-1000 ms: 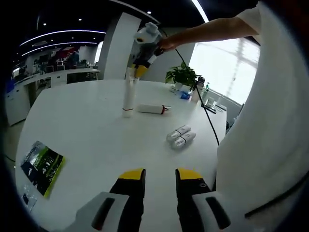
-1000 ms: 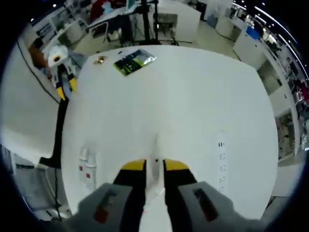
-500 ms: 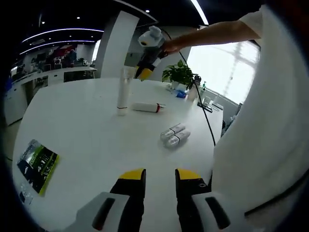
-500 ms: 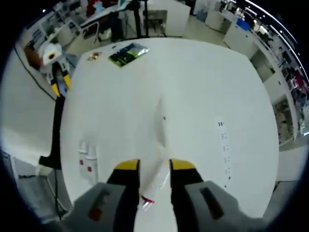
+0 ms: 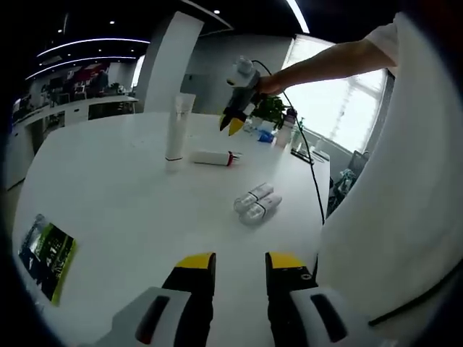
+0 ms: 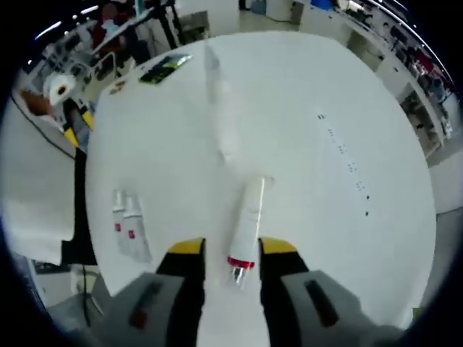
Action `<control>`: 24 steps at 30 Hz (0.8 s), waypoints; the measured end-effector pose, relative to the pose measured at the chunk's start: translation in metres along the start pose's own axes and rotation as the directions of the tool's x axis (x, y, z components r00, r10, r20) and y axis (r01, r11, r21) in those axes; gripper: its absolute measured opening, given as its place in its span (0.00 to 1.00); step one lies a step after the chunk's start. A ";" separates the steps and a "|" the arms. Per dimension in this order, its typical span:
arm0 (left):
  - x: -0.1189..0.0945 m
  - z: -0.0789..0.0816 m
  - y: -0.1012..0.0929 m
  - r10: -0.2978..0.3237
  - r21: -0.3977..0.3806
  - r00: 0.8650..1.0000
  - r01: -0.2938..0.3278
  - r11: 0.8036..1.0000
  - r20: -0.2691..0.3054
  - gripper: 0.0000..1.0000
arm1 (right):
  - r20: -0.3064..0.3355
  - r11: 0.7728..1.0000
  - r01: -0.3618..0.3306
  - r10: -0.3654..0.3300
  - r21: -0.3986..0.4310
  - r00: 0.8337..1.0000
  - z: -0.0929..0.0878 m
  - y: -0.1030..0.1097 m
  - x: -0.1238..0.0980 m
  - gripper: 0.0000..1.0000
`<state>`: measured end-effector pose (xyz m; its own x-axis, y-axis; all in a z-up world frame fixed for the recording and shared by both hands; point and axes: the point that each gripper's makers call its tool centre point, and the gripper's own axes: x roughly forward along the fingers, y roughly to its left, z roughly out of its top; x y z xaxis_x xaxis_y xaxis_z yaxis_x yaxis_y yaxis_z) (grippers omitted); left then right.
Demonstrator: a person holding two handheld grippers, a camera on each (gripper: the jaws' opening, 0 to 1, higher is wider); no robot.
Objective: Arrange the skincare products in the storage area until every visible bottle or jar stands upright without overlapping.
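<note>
One tall white plastic tube (image 5: 174, 130) standing upright on its cap on the round white table (image 5: 116, 210), seen at 11 o'clock in the left gripper view; in the right gripper view (image 6: 217, 94) blurred, at 12 o'clock. Just beside it, a white cylindrical bottle with a red band near its cap (image 5: 211, 157) lying flat on its side; in the right gripper view (image 6: 247, 228) stretched from the centre down to 6 o'clock, the red-banded end between the two yellow tips of the right tool (image 6: 231, 248). Right tool (image 5: 233, 123) held open, jaws apart on each side of the lying bottle, contact with it not clear; seen in the left gripper view hanging in the air above the table, at 12 o'clock, held by a bare arm (image 5: 325, 61).

Two small white tubes with red marks (image 5: 256, 204) lying side by side, touching, near the table edge, well apart from the other two products; at 9 o'clock in the right gripper view (image 6: 127, 228).

Left tool (image 5: 240, 264) at 6 o'clock, open, jaws apart, nothing between them, over bare table. Same tool (image 6: 69, 119) visible at 10 o'clock in the right gripper view.

A green and black flat packet (image 5: 45, 254) lying at 8 o'clock near the table edge. A green potted plant (image 5: 271, 112) behind the right tool. A white garment (image 5: 405, 210) at 3 o'clock.
</note>
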<state>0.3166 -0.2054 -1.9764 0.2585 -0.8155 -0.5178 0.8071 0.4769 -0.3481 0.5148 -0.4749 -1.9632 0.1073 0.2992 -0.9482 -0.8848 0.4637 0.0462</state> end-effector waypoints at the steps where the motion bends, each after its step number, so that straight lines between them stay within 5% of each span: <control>1: 0.001 0.000 0.000 0.000 -0.001 1.000 0.000 1.000 -0.001 0.27 | 0.002 1.000 0.002 -0.002 0.004 1.000 -0.002 -0.001 0.001 0.22; 11: 0.016 0.003 0.002 -0.006 -0.009 0.999 0.006 1.000 -0.036 0.27 | 0.000 0.997 0.011 -0.011 0.074 1.000 -0.028 -0.014 0.021 0.33; 24: 0.031 0.011 0.009 0.009 -0.040 0.999 -0.011 0.999 -0.052 0.28 | -0.034 0.995 -0.041 0.045 0.095 0.998 -0.041 -0.016 0.054 0.32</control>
<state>0.3381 -0.2300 -1.9873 0.2376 -0.7928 -0.5612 0.7823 0.4987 -0.3733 0.5160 -0.5004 -2.0285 0.0519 0.2907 -0.9554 -0.8416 0.5277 0.1148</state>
